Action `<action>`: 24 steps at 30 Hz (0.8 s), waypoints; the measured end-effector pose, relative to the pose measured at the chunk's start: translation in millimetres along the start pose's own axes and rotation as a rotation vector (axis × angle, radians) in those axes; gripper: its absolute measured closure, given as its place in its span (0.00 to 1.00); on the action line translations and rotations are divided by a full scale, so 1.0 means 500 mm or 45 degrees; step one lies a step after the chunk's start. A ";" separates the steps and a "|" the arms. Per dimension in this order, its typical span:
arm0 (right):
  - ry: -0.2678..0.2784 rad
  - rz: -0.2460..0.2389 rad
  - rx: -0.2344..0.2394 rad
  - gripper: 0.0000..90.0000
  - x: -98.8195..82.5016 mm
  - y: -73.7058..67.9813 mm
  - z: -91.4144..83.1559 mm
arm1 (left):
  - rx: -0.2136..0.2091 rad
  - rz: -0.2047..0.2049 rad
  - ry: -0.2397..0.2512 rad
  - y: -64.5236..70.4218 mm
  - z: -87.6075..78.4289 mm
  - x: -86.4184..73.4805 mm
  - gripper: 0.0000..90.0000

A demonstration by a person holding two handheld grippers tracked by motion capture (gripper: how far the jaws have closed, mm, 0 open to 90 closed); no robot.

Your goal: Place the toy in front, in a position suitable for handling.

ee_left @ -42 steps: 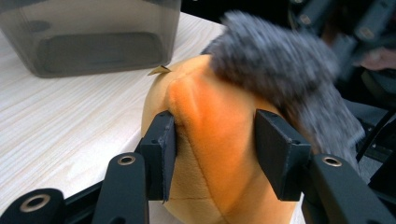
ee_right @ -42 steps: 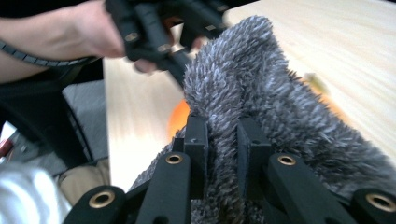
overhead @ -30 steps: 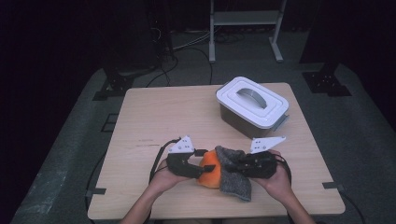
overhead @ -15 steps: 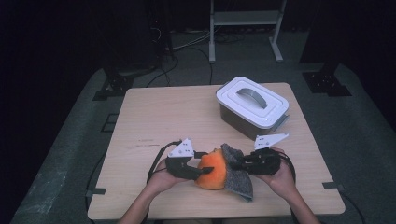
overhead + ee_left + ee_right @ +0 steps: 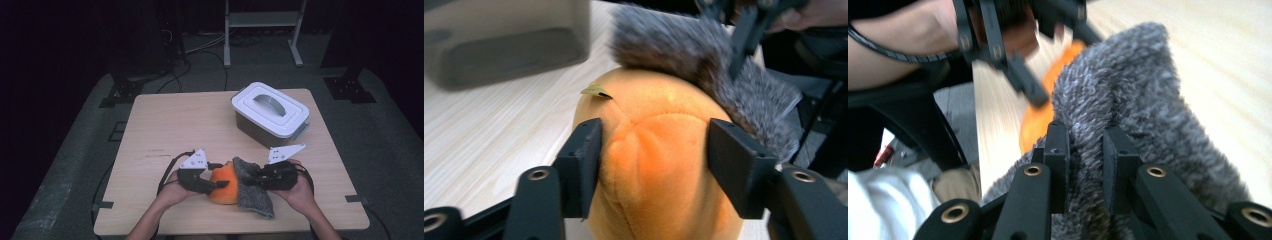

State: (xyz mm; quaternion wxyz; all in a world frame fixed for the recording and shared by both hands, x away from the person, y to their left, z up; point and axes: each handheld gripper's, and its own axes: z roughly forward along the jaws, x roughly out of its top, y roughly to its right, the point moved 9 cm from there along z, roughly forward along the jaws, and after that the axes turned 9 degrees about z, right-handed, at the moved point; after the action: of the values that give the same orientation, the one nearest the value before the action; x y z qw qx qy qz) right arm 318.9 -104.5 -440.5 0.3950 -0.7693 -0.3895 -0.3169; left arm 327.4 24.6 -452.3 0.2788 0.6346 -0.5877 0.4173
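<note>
An orange plush fruit (image 5: 223, 186) with a small green leaf (image 5: 595, 90) rests on the wooden table (image 5: 175, 125) near its front edge. My left gripper (image 5: 655, 155) has just been closing its jaws on the plush, and both pads now press into its sides. A grey fuzzy cloth (image 5: 255, 197) lies against the plush's right side and drapes onto the table. My right gripper (image 5: 1087, 150) is shut on a fold of this cloth (image 5: 1138, 100). The two grippers face each other across the plush (image 5: 1040, 115).
A grey storage box with a white handled lid (image 5: 270, 112) stands at the back right of the table. A person's hands hold both grippers at the front edge. Dark floor, cables and stand legs surround the table.
The cloth has been drawn to the right off the plush, so more orange shows. The left jaws have closed onto the plush. Both hands stay at the front edge.
</note>
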 end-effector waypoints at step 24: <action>-0.110 -0.004 0.054 0.84 -0.033 -0.018 0.030 | 0.085 -0.072 -0.065 -0.031 -0.012 -0.013 0.31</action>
State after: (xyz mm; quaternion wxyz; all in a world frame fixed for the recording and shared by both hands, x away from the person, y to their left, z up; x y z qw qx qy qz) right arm 305.6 -94.1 -457.5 0.3934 -0.7731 -0.4141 -0.2759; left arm 341.5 35.4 -452.5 0.2541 0.6703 -0.5621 0.4125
